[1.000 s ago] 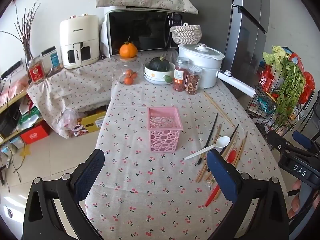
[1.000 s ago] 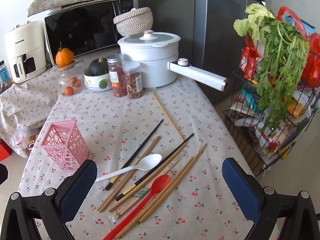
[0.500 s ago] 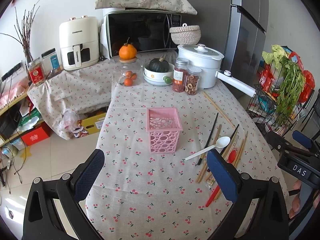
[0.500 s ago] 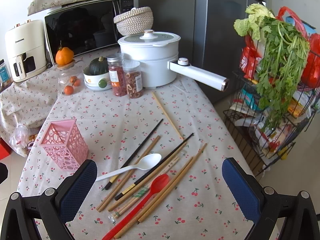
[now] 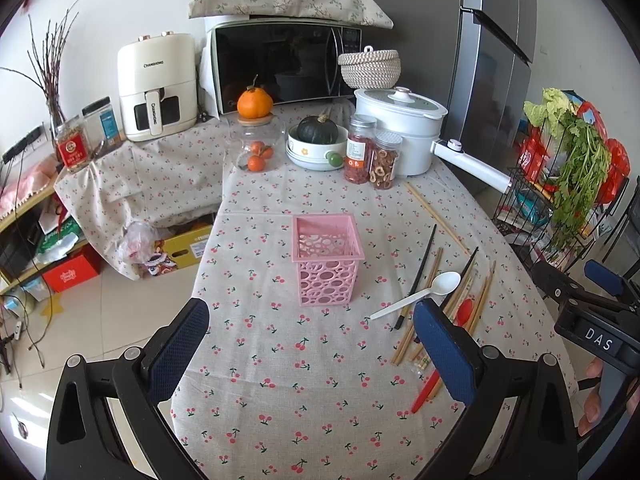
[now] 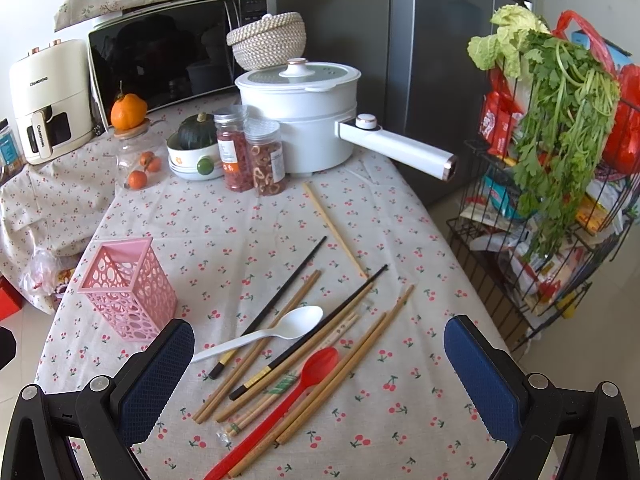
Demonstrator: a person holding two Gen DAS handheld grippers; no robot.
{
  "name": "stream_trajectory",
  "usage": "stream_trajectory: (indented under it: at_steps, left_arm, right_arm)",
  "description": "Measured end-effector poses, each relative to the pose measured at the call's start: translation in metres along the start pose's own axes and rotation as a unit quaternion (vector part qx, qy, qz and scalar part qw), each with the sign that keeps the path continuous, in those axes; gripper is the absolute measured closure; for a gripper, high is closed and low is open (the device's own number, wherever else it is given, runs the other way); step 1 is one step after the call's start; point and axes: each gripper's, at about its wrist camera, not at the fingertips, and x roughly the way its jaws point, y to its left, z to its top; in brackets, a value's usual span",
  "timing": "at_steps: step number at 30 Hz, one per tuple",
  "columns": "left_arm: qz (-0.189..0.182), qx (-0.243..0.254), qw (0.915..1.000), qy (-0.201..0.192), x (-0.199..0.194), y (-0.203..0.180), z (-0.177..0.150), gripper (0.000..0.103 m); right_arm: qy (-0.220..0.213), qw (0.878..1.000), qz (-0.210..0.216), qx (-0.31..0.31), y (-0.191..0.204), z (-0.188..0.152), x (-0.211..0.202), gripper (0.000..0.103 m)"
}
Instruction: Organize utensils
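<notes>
A pink perforated utensil holder [image 5: 326,259] stands upright and empty on the cherry-print tablecloth; it also shows in the right wrist view [image 6: 130,289]. To its right lies a loose pile: a white spoon [image 6: 276,333], a red spoon [image 6: 296,388], black chopsticks [image 6: 280,300] and several wooden chopsticks [image 6: 352,354]. One wooden chopstick [image 6: 334,229] lies apart, farther back. My left gripper [image 5: 310,346] is open and empty, hovering in front of the holder. My right gripper [image 6: 320,364] is open and empty above the pile; its body shows in the left wrist view [image 5: 588,316].
At the table's back stand a white pot with a long handle [image 6: 308,120], two jars [image 6: 256,156], a bowl with a squash [image 6: 194,148] and a glass jar of oranges [image 6: 138,160]. A wire rack with greens [image 6: 560,160] stands right of the table.
Both grippers have drifted slightly nearer to the table; the utensils and the holder have not moved.
</notes>
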Motion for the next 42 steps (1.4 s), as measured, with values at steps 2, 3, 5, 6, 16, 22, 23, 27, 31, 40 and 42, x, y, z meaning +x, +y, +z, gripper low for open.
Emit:
stream_trajectory:
  at_steps: [2, 3, 5, 6, 16, 22, 23, 27, 31, 40, 42]
  left_arm:
    - [0.0, -0.001, 1.0, -0.001, 0.0, 0.0001, -0.0003, 0.0]
    - [-0.001, 0.0, 1.0, -0.001, -0.0002, 0.0, -0.0002, 0.0]
    - [-0.001, 0.002, 1.0, -0.002, -0.0008, 0.0, 0.0, 0.0]
    - [-0.001, 0.004, 1.0, -0.003, -0.001, -0.0005, -0.0004, 0.0]
    - [0.001, 0.005, 1.0, -0.005, -0.001, 0.0009, 0.0007, 0.0]
    - [0.001, 0.006, 1.0, -0.005, -0.0012, 0.0009, 0.0005, 0.0]
    - [0.001, 0.006, 1.0, -0.005, -0.0011, 0.0008, 0.0005, 0.0]
    - [0.001, 0.005, 1.0, -0.005, -0.0011, 0.0011, 0.0008, 0.0]
    - [0.001, 0.005, 1.0, -0.004, -0.001, 0.0013, 0.0005, 0.0]
    - [0.001, 0.007, 1.0, -0.006, -0.0023, 0.0011, -0.0003, 0.0]
    - [0.001, 0.007, 1.0, -0.006, -0.0023, 0.0002, -0.0006, 0.0]
  right_arm:
    - [0.0, 1.0, 0.001, 0.002, -0.0001, -0.0002, 0.0001, 0.0]
    - [0.0, 1.0, 0.001, 0.003, -0.0003, -0.0003, 0.0005, 0.0]
    - [0.001, 1.0, 0.002, 0.004, -0.0006, -0.0003, 0.0008, 0.0]
    - [0.001, 1.0, 0.002, 0.005, -0.0001, -0.0005, 0.0008, 0.0]
    - [0.004, 1.0, 0.002, 0.006, 0.0017, 0.0002, 0.0029, 0.0]
    - [0.005, 1.0, 0.003, 0.007, 0.0015, -0.0002, 0.0034, 0.0]
    - [0.005, 1.0, 0.003, 0.006, 0.0015, -0.0002, 0.0033, 0.0]
    - [0.004, 1.0, 0.003, 0.007, 0.0011, -0.0003, 0.0036, 0.0]
    - [0.004, 1.0, 0.003, 0.006, 0.0014, -0.0003, 0.0041, 0.0]
    - [0.006, 1.0, 0.005, 0.007, 0.0024, -0.0012, 0.0036, 0.0]
    - [0.006, 1.0, 0.006, 0.009, 0.0025, -0.0015, 0.003, 0.0]
